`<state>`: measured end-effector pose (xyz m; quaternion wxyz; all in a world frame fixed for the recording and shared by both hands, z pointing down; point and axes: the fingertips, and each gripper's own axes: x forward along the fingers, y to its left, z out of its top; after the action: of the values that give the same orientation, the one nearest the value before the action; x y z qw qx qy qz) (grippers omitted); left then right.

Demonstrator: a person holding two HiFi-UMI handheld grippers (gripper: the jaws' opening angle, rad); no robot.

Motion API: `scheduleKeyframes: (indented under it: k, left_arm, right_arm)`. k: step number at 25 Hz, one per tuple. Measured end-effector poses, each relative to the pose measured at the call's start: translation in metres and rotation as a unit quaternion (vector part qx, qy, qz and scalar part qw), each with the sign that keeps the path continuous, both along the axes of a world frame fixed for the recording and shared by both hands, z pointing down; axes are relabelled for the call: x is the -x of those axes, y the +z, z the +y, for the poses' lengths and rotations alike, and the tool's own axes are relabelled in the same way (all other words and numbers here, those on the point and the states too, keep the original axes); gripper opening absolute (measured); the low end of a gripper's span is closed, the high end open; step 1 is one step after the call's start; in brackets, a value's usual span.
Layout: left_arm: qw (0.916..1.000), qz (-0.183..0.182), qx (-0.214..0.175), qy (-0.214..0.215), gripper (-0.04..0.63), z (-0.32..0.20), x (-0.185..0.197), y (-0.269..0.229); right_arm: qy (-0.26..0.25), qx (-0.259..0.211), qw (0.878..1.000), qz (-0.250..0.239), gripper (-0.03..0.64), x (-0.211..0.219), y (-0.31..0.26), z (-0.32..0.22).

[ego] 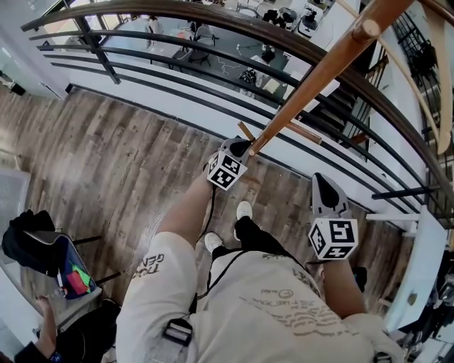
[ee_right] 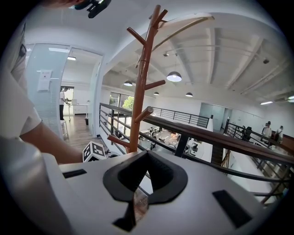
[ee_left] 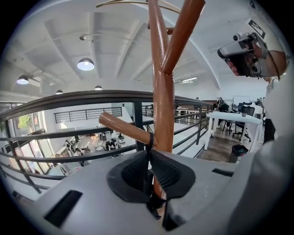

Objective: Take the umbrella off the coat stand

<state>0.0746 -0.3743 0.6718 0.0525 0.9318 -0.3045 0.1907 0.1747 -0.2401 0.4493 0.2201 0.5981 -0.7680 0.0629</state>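
The wooden coat stand (ego: pixel 312 78) slants down from the upper right in the head view and fills the middle of the left gripper view as a trunk (ee_left: pixel 163 101). A thin black strap (ee_left: pixel 149 141) is looped over a low peg (ee_left: pixel 121 126) and runs down between the jaws of my left gripper (ee_left: pixel 149 156), which is shut on it. The umbrella's body is hidden under that gripper (ego: pixel 240 150). My right gripper (ego: pixel 323 183) hangs to the right of the stand (ee_right: pixel 138 114), apart from it. Its jaws (ee_right: pixel 146 156) meet at the tips with nothing between them.
A dark curved railing (ego: pixel 213 21) runs just behind the stand, with an open drop to a lower floor beyond. A white desk (ego: pixel 418 269) stands at the right. A chair with a black bag (ego: pixel 32 244) sits at the lower left. My feet (ego: pixel 243 210) are near the stand's base.
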Motion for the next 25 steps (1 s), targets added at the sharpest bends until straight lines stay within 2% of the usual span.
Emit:
scheduleKeyframes:
  k: [3,8,11,13,17,21,23,25]
  left_arm:
    - [1.0000,0.002,0.007,0.001,0.006,-0.003,0.001,-0.001]
    - [0.9993,0.008,0.034,0.011,0.002,0.000,0.006,-0.003]
    - [0.9989,0.030,0.037,-0.001,0.002,-0.002,0.015,-0.029]
    - [0.9987,0.038,0.035,0.006,0.002,0.000,0.015,-0.039]
    - [0.9989,0.014,0.035,0.026,0.000,0.012,0.011,-0.025]
    - [0.9995,0.025,0.016,0.008,0.002,0.013,0.012,-0.018]
    - [0.9997,0.019,0.015,0.004,0.046,0.011,0.013,-0.007]
    - [0.9998,0.009,0.013,0.007,0.052,0.010,0.012,0.001]
  right_arm:
    - [0.002,0.002,1.000,0.000,0.002,0.000,0.001,0.000]
    - [0.003,0.004,1.000,0.001,0.002,0.000,0.002,0.001]
    - [-0.001,0.003,1.000,0.000,0.002,0.004,0.001,0.001]
    - [-0.004,0.004,1.000,-0.002,0.003,0.006,0.001,0.001]
    - [-0.013,0.004,1.000,-0.002,0.003,0.012,0.002,0.002]
    - [-0.014,0.012,1.000,0.003,0.002,0.013,0.007,0.004]
    - [-0.013,0.017,1.000,0.006,0.002,0.013,0.011,0.005]
    - [-0.012,0.021,1.000,0.009,0.002,0.012,0.014,0.004]
